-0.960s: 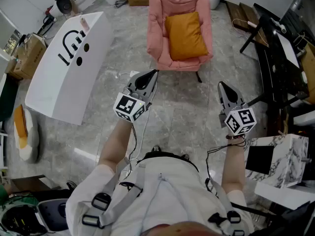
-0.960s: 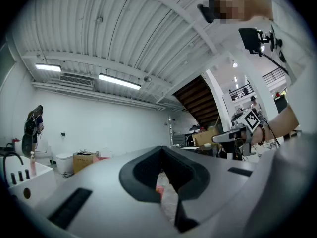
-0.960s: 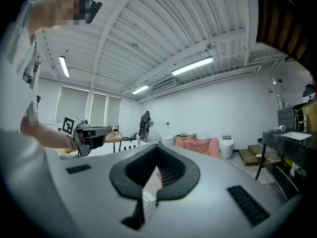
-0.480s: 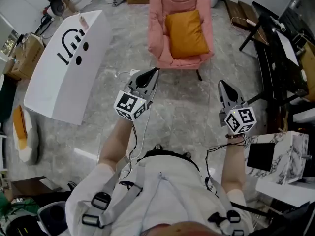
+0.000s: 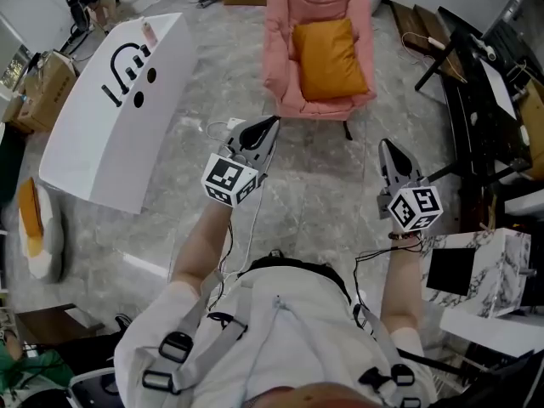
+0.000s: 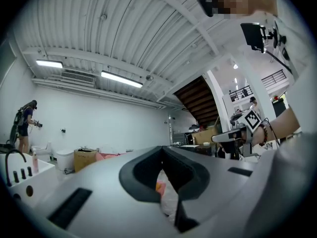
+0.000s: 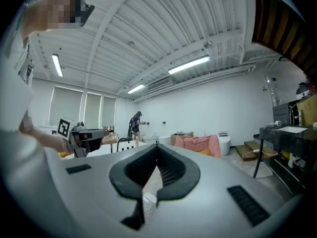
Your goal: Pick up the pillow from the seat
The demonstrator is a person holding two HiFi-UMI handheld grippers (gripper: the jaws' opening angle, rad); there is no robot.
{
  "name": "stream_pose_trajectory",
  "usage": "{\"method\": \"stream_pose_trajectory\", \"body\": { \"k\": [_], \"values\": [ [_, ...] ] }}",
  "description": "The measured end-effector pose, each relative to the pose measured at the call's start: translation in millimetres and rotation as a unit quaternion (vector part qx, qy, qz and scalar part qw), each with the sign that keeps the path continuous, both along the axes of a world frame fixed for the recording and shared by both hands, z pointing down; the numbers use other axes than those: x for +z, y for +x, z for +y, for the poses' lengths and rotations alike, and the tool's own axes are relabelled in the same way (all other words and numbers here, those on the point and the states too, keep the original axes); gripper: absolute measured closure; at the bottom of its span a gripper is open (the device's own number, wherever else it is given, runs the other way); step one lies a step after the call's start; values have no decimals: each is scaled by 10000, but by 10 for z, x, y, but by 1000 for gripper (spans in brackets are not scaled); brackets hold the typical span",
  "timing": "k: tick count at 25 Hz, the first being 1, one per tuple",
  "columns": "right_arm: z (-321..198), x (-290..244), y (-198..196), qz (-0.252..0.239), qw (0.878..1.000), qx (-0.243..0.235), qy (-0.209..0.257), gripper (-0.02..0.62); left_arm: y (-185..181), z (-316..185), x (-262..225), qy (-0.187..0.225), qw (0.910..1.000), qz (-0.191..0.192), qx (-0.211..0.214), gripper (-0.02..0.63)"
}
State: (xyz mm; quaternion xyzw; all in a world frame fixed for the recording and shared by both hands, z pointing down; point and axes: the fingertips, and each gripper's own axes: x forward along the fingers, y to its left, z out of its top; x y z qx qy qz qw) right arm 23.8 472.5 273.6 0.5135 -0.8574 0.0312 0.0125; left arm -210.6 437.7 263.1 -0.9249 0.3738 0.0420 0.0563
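Observation:
An orange pillow [image 5: 328,59] lies on the seat of a pink armchair [image 5: 284,75] at the top middle of the head view. My left gripper [image 5: 271,126] hangs in the air short of the chair's front edge, shut and empty. My right gripper [image 5: 387,148] is held further right and nearer to me, also shut and empty. In the right gripper view the armchair [image 7: 197,145] stands far off and the left gripper [image 7: 87,135] shows at the left. The left gripper view looks level across the room, with the right gripper [image 6: 233,136] at its right.
A long white counter [image 5: 110,109] stands to the left of the chair. A dark desk [image 5: 480,100] with cables runs along the right, and a marble-patterned box [image 5: 484,270] sits at the lower right. A white power adapter and cord [image 5: 223,129] lie on the grey floor. A person [image 7: 134,126] stands far back.
The chair and pillow have shifted slightly right and down in the head view, as the view moved a little. Both grippers hold about the same pose, still shut.

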Motion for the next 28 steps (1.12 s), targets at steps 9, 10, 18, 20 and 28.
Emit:
{"method": "stream_pose_trajectory", "body": {
  "k": [9, 10, 18, 20, 28],
  "values": [
    [-12, 36, -233, 64, 9999, -44, -77, 583, -161, -28, -13, -7, 9998, 179, 86, 595],
    [-36, 24, -235, 22, 10000, -6, -62, 583, -172, -32, -13, -15, 9998, 192, 104, 595],
    [-156, 0, -327, -232, 9997, -46, -5, 563, -260, -91, 68, -289, 9992, 122, 234, 475],
    [-179, 20, -336, -293, 9995, -76, -35, 470, -277, -111, 86, -318, 9992, 94, 212, 474],
    [-328, 87, -312, -255, 9994, -237, -87, 382, -143, -219, 134, -336, 9990, -45, 279, 390]
  ]
}}
